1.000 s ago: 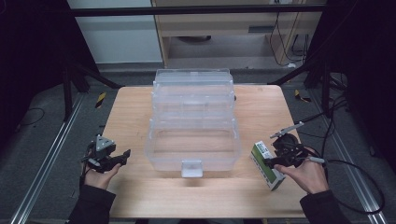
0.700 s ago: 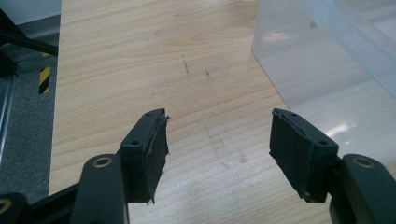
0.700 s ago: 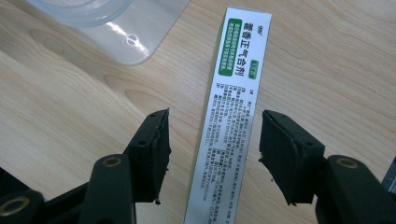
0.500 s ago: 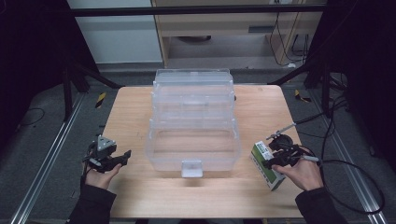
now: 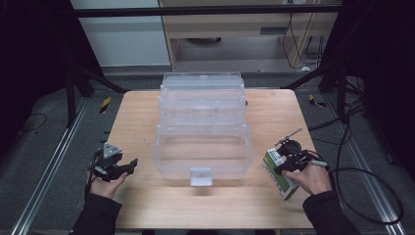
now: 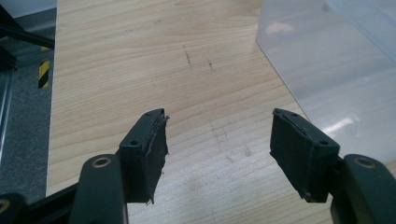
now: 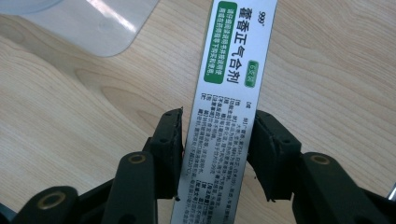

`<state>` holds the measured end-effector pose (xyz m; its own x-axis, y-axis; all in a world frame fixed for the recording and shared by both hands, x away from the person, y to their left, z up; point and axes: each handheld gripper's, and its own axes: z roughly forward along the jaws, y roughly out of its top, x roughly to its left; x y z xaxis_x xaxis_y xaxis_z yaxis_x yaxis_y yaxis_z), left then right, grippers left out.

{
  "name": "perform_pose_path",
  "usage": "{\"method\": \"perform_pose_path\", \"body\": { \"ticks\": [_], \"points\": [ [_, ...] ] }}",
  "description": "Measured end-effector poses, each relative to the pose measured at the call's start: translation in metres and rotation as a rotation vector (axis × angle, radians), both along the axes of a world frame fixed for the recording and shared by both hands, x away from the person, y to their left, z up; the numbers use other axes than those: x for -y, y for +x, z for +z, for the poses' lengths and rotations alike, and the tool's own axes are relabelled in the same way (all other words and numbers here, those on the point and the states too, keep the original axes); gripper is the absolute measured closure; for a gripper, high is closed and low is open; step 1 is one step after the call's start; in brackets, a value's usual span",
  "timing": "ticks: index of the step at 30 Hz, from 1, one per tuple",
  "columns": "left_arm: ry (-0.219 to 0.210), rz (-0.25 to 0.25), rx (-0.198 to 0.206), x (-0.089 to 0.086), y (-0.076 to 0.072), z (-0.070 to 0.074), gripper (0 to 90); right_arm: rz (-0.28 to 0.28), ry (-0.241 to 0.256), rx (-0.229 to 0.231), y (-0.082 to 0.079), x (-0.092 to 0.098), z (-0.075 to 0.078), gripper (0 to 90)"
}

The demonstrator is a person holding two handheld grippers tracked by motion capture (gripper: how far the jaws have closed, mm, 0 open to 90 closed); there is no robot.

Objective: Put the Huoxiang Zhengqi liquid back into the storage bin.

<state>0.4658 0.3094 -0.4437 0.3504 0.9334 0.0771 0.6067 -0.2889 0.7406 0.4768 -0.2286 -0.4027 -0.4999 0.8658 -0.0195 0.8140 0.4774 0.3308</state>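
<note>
Right gripper view looks down along two black jaws that stand on either side of a narrow white and green box [image 7: 229,107], which lies flat on the wooden table [image 7: 70,121]; the pads sit just against its long edges or a hair off them, and I cannot tell whether they are pressing it yet. The box face carries green labels and small printed text, and a rounded corner of a clear plastic bin [image 7: 93,23] shows beyond it at the upper left. From the high view, the right gripper [image 5: 284,167] is at the near right part of the table, held in a hand [image 5: 311,178] with a dark sleeve, with the box [image 5: 275,169] lying beside the bin's right front corner. The left gripper [image 5: 129,165] rests at the near left in the other hand [image 5: 105,183], its jaws pointing toward the bin. In the left gripper view its jaws stand wide apart over bare wood, gripping nothing, with the bin's wall [image 6: 336,74] ahead to the right. Farther back, the large clear bin [image 5: 203,127] fills the middle of the table, a small latch on its front.
</note>
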Motion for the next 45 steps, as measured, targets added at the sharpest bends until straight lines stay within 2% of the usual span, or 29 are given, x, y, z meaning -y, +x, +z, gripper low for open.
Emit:
{"method": "perform_pose_path", "body": {
  "ticks": [28, 33, 45],
  "points": [
    [0.009, -0.005, -0.021, 0.001, 0.002, -0.004, 34.8, -0.011, -0.035, -0.080, 0.007, -0.002, 0.006, 63.5],
    [0.011, -0.006, -0.025, 0.001, 0.002, -0.004, 34.7, -0.008, -0.025, -0.036, 0.004, -0.001, 0.016, 63.6],
    [0.012, -0.004, -0.032, 0.001, 0.002, -0.006, 34.4, -0.011, 0.026, 0.102, -0.001, 0.004, 0.054, 63.7]
  ]
}}
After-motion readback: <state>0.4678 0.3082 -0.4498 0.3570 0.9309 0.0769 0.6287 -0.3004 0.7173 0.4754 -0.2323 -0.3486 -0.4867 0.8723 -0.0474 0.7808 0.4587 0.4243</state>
